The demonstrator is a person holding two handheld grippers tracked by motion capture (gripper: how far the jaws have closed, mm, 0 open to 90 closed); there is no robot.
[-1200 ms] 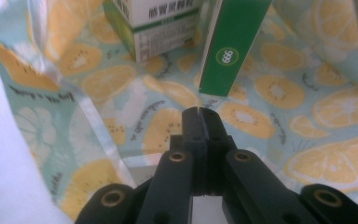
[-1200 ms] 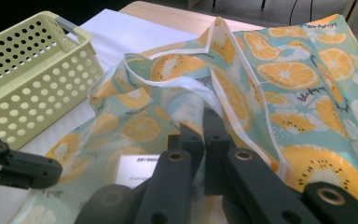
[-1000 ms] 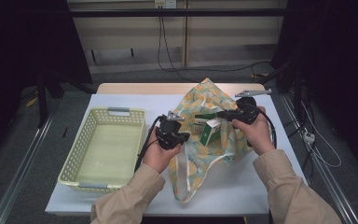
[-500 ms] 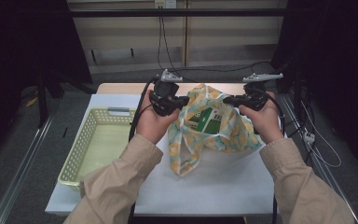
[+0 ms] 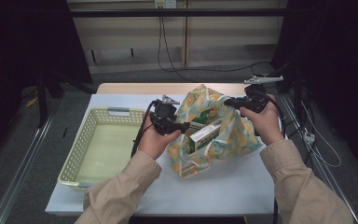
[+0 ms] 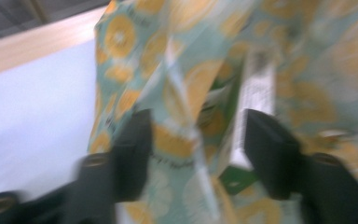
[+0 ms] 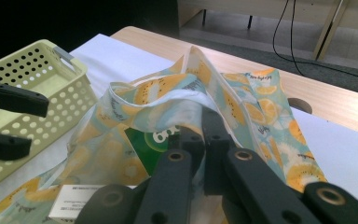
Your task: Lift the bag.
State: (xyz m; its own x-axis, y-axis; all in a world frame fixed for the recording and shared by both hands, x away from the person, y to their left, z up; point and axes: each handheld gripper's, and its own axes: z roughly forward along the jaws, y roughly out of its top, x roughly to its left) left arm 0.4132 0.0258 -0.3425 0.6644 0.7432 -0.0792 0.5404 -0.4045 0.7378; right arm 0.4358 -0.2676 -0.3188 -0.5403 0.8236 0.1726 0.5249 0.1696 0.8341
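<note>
Nearest the person, on the white tabletop [image 5: 223, 186], lies the lemon-print fabric tote bag [image 5: 233, 135]. A white-and-green carton [image 5: 205, 134] pokes from its mouth. The left gripper [image 5: 182, 126] has just been opening its fingers; they straddle the bag's edge and carton, unclamped, apparently ready to take the carton. Farther back, the right gripper [image 5: 230, 101] pinches the bag's rim, likely holding the mouth open. A pale-yellow perforated plastic basket [image 5: 98, 122] waits alongside.

A white-topped desk [image 5: 223, 186] with a wooden far edge stands on a grey floor [image 5: 23, 154], black curtains [image 5: 23, 42] at both sides, cables [image 5: 168, 51] hanging behind.
</note>
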